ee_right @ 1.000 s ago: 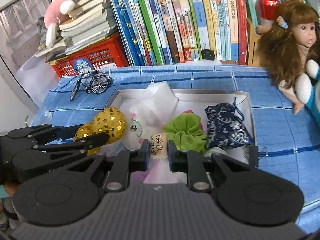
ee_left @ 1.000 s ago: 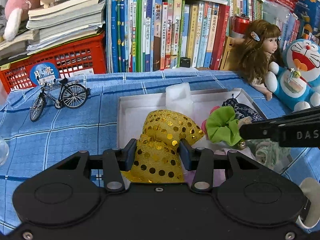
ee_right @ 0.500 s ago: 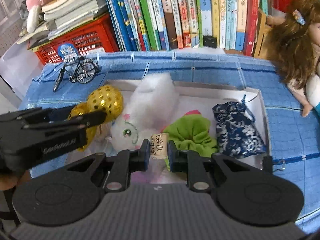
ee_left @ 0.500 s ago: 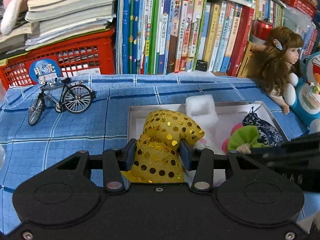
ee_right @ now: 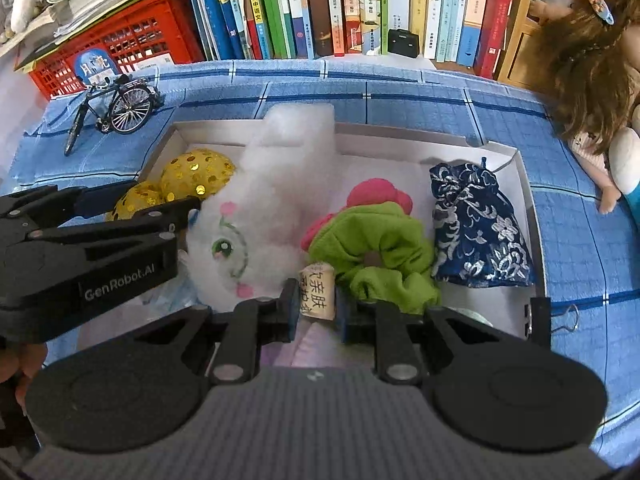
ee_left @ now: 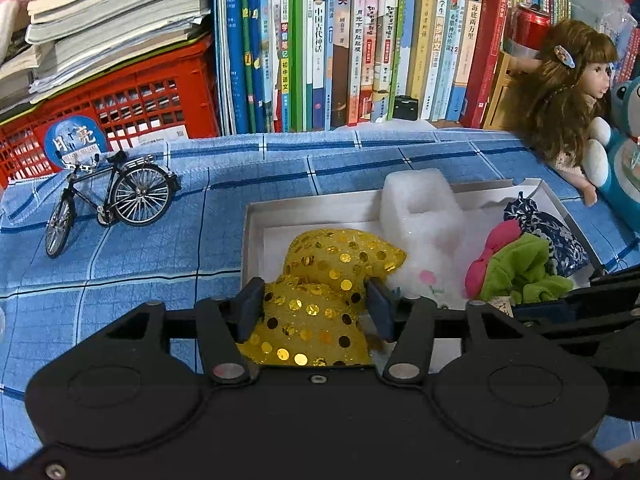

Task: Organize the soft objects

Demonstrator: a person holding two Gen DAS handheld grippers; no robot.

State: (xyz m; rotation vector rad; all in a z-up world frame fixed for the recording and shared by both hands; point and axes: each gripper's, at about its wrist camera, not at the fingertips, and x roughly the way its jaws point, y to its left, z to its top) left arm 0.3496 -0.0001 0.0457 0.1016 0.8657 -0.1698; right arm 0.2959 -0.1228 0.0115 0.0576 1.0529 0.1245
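Two grippers are loaded over the white box [ee_right: 520, 168]: the left gripper [ee_left: 316, 308] pinches the yellow sequined pouch [ee_left: 320, 300] at the box's left end, and the right gripper [ee_right: 316, 304] pinches a printed fabric label [ee_right: 318, 290]. Risk: the slick sequins may slip from the pads, and pulling the label may drag the green scrunchie [ee_right: 380, 248] or white plush [ee_right: 260, 216] touching it.

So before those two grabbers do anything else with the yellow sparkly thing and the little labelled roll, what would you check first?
1. Left gripper clamped on yellow sequin pouch: ok.
2. Right gripper shut on small labelled roll: ok.
3. Pouch over the white box: ok, over its near left corner.
4. Free floor in the box: not ok; white plush, green scrunchie and blue pouch crowd it.
5. Gap between the grippers: cannot tell.
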